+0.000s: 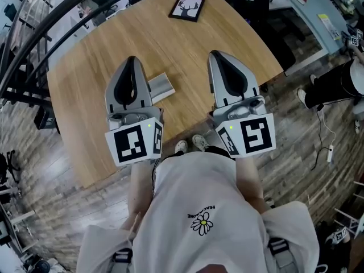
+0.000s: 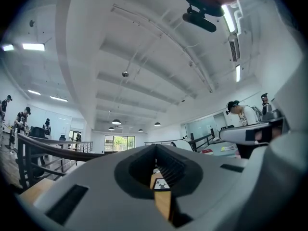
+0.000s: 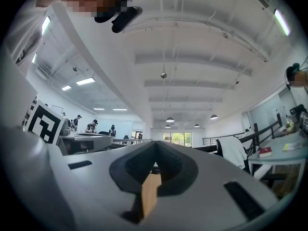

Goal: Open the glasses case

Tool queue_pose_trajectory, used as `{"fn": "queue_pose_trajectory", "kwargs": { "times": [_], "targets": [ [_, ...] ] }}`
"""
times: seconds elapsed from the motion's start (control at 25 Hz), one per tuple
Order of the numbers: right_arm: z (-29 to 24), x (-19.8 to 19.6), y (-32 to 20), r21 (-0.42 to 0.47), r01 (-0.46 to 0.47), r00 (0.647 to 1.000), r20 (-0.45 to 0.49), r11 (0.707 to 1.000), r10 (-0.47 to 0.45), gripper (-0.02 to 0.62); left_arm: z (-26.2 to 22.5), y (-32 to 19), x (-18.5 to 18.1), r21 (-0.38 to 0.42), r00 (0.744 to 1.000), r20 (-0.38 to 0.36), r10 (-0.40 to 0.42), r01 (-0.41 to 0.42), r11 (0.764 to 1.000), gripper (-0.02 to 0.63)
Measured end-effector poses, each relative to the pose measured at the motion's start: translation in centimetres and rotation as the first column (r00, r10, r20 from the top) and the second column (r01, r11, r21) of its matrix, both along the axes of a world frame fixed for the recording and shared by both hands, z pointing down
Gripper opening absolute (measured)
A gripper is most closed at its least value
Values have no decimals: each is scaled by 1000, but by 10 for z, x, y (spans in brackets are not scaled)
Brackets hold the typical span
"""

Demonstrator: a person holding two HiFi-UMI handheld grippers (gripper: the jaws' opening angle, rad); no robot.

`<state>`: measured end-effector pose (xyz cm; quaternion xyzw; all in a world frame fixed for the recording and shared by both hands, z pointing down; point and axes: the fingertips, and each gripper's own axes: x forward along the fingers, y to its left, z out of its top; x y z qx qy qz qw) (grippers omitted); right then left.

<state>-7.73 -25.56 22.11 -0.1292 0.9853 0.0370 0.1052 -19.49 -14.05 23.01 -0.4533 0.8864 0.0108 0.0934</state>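
Note:
The glasses case, a flat grey box, lies closed on the round wooden table. My left gripper hovers just to its left and hides its left end. Its jaws are shut with nothing between them. My right gripper is held over the table's right part, apart from the case, also shut and empty. In the left gripper view the left gripper points slightly upward at the ceiling, and only a strip of table shows through the gap. In the right gripper view the right gripper does the same. Neither of those views shows the case.
A black-framed deer picture lies at the table's far edge, also glimpsed as the deer picture between the left jaws. A dark railing curves past the table's left. A desk stands at the upper right. Several people stand far off.

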Motion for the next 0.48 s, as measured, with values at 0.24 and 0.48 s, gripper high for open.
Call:
{"fn": "queue_pose_trajectory", "kwargs": {
  "times": [0.24, 0.48],
  "targets": [
    [-2, 0, -3, 12, -5, 1000, -5, 1000, 5, 5, 0, 0, -3, 5, 1000, -16, 4, -4, 1000, 17],
    [-3, -6, 2, 17, 3, 1000, -13, 1000, -3, 5, 1, 6, -11, -3, 1000, -26, -1, 1, 1000, 17]
  ]
}}
